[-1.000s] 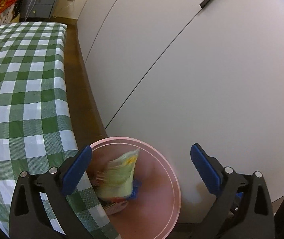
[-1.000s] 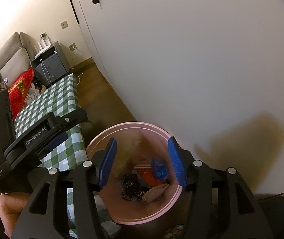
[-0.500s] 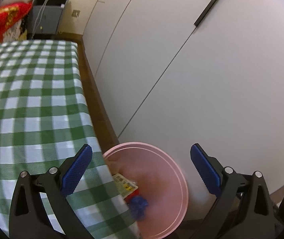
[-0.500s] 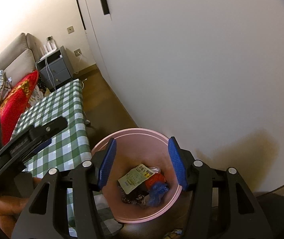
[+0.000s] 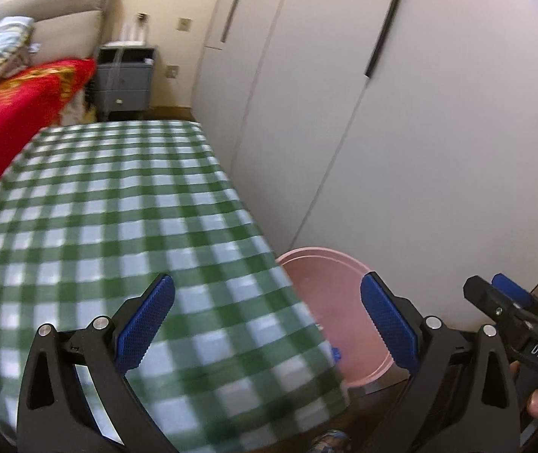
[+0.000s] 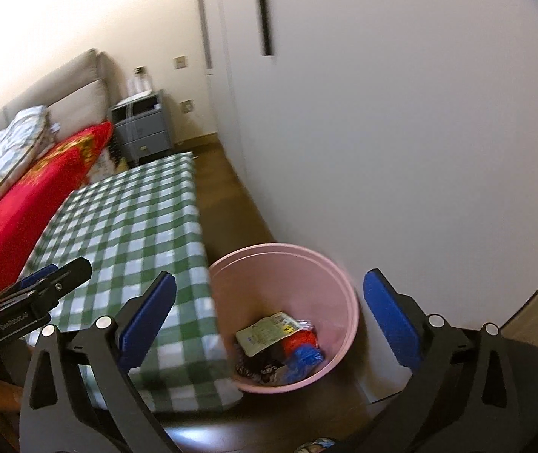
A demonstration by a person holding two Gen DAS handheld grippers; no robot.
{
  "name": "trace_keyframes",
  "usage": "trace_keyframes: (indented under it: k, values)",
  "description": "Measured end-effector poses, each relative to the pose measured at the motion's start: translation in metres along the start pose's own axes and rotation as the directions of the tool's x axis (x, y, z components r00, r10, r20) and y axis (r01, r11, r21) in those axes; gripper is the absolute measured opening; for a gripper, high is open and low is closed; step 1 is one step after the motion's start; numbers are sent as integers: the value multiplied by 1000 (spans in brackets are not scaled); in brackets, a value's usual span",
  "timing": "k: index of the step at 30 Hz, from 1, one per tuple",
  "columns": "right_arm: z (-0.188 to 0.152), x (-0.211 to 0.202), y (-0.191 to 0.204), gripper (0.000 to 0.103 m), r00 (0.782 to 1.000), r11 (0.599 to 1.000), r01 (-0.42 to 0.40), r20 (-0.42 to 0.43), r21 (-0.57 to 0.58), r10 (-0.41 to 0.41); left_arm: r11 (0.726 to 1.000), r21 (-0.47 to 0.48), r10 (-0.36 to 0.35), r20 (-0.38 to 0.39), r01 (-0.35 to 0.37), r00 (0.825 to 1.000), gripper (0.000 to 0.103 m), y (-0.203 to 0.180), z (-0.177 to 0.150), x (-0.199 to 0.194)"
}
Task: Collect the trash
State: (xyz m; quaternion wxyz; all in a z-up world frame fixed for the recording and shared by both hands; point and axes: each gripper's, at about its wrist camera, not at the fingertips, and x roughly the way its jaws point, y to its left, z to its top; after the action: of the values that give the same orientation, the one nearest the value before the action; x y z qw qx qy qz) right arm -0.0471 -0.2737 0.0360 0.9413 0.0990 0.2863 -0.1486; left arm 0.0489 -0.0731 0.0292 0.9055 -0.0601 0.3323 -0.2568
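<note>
Now both grippers are held wide apart, with nothing between their pads.

Trash (image 6: 283, 343) is seen lying in the pink bin (image 6: 338, 283) at six o'clock of the right wrist view; the right gripper (image 6: 269, 324) has just been opening, the left gripper (image 5: 267, 324) is spread over the checked tablecloth (image 5: 118, 207).

At my three o'clock, the white wardrobe doors (image 6: 401, 132) wall off that side. The pink bin (image 6: 340, 287) stands open-topped between them and the checked table (image 6: 137, 219) at nine; a strip of bare wooden floor (image 6: 231, 185) runs toward twelve.
</note>
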Motion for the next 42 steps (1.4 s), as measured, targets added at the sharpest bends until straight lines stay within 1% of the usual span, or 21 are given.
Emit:
trace_keyframes:
  k: [3, 6, 10, 13, 16, 17, 22, 24, 28, 32, 34, 38, 42]
  values:
    - [-8, -7, 10, 98, 1000, 999, -27, 1, -35, 27, 997, -18, 76, 17, -76, 997, 95, 8, -17, -20]
    - [-15, -11, 20, 98, 998, 997, -55, -4, -59, 55, 987, -37, 157, 32, -155, 987, 95, 13, -26, -37]
    - [-22, -15, 32, 98, 997, 992, -83, -11, -93, 82, 960, -37, 278, 49, -277, 959, 95, 18, -39, -58]
    - [-29, -20, 40, 98, 995, 988, -101, -13, -117, 100, 939, -28, 343, 34, -342, 939, 95, 19, -50, -66]
    - [-37, -23, 50, 98, 993, 982, -115, -26, -148, 113, 931, -46, 364, 8, -363, 931, 95, 24, -59, -70]
    - [-40, -23, 53, 98, 993, 980, -118, -30, -159, 115, 924, -55, 378, 2, -378, 926, 95, 25, -63, -73]
    - [-47, -23, 61, 98, 992, 975, -128, -38, -181, 123, 907, -87, 414, 0, -413, 910, 95, 30, -75, -82]
    - [-48, -20, 62, 98, 992, 976, -126, -43, -180, 120, 905, -115, 412, 2, -409, 911, 95, 33, -80, -83]
    - [-50, -11, 67, 98, 992, 976, -120, -58, -180, 111, 899, -138, 421, 13, -416, 907, 95, 39, -81, -81]
    - [-51, -2, 72, 98, 992, 975, -122, -67, -184, 111, 890, -164, 432, 6, -426, 902, 95, 44, -82, -77]
    - [-51, 1, 74, 98, 991, 975, -123, -70, -186, 112, 888, -164, 436, 5, -429, 900, 95, 43, -82, -74]
    - [-52, 10, 77, 98, 989, 974, -131, -89, -185, 116, 890, -136, 440, 9, -435, 898, 95, 37, -80, -68]
    - [-51, 13, 79, 98, 989, 974, -135, -89, -184, 121, 888, -114, 452, 29, -446, 892, 95, 37, -80, -67]
